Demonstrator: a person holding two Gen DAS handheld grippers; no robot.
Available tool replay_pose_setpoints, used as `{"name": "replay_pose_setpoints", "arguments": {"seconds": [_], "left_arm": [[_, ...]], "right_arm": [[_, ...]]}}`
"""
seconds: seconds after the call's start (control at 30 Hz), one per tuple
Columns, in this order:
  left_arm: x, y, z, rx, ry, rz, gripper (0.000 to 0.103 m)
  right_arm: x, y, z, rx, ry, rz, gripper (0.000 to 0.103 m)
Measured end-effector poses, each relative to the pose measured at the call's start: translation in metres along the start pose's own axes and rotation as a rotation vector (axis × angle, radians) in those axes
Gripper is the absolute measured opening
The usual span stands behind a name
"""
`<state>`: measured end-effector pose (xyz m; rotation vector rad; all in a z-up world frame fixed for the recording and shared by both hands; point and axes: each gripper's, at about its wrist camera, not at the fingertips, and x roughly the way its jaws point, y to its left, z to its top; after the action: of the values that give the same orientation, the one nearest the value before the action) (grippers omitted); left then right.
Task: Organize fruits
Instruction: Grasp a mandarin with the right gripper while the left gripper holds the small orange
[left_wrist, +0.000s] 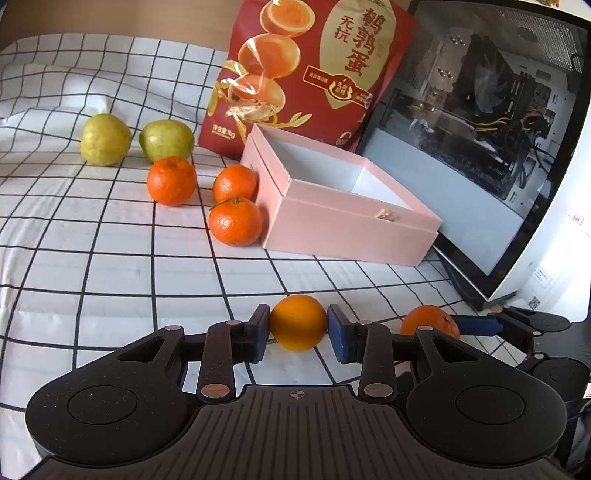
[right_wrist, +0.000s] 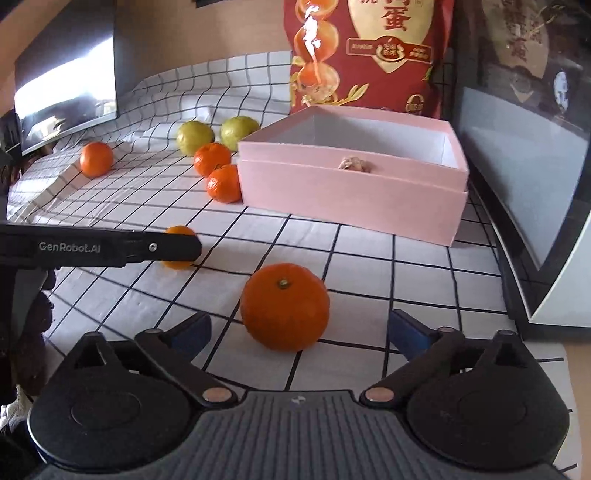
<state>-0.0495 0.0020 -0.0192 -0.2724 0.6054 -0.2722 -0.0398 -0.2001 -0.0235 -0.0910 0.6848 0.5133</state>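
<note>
1. Closest in the left wrist view, the left gripper (left_wrist: 298, 334) has narrowed onto a small yellow-orange citrus (left_wrist: 298, 322); both blue pads appear to touch its sides across the widest part, and the fruit looks to sit on the checked tablecloth (left_wrist: 110, 258) covering the counter.
2. Meanwhile, the right gripper (right_wrist: 297, 330) is spread wide and holds nothing; a mandarin (right_wrist: 285, 306) sits between its fingers, stem up, touching neither.
3. Judging by looks, these fruits are light, round and slightly soft, with dimpled peel that should grip well. They may roll, so a hold across the middle with gentle pressure seems best.
4. Further out, a pink box (left_wrist: 351, 236) stands open with no fruit inside. Two more mandarins (left_wrist: 235, 221) lie just beside its left wall, another nearby, and two green guavas (left_wrist: 105, 139) lie behind them.
5. Only the right wrist view shows a lone mandarin (right_wrist: 96, 158) far left and a small crumpled scrap (right_wrist: 355, 163) in the box; the left view alone shows the pads closed on the citrus.
</note>
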Motion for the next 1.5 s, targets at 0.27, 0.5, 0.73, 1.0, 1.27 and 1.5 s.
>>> {"name": "replay_pose_setpoints", "arguments": {"seconds": [0.27, 0.5, 0.73, 1.0, 1.27, 1.5], "left_arm": [[-0.002, -0.007, -0.002, 0.048, -0.017, 0.033, 0.039], [-0.003, -0.017, -0.004, 0.117, -0.027, 0.066, 0.039], [-0.002, -0.016, -0.004, 0.124, -0.021, 0.066, 0.039], [-0.002, -0.016, -0.004, 0.125, -0.016, 0.063, 0.039], [-0.002, -0.015, -0.004, 0.123, -0.016, 0.056, 0.039], [0.0, -0.015, -0.003, 0.126, 0.001, 0.027, 0.039]], "right_arm": [[0.0, 0.005, 0.001, -0.043, 0.03, -0.01, 0.103], [-0.006, -0.002, 0.001, 0.011, 0.002, -0.003, 0.088], [-0.005, -0.002, 0.005, 0.012, -0.009, -0.014, 0.066], [-0.009, 0.005, 0.008, -0.019, -0.014, -0.002, 0.047], [-0.012, 0.0, 0.008, -0.008, -0.014, -0.016, 0.047], [-0.019, -0.008, 0.014, 0.024, -0.039, -0.003, 0.047]]}}
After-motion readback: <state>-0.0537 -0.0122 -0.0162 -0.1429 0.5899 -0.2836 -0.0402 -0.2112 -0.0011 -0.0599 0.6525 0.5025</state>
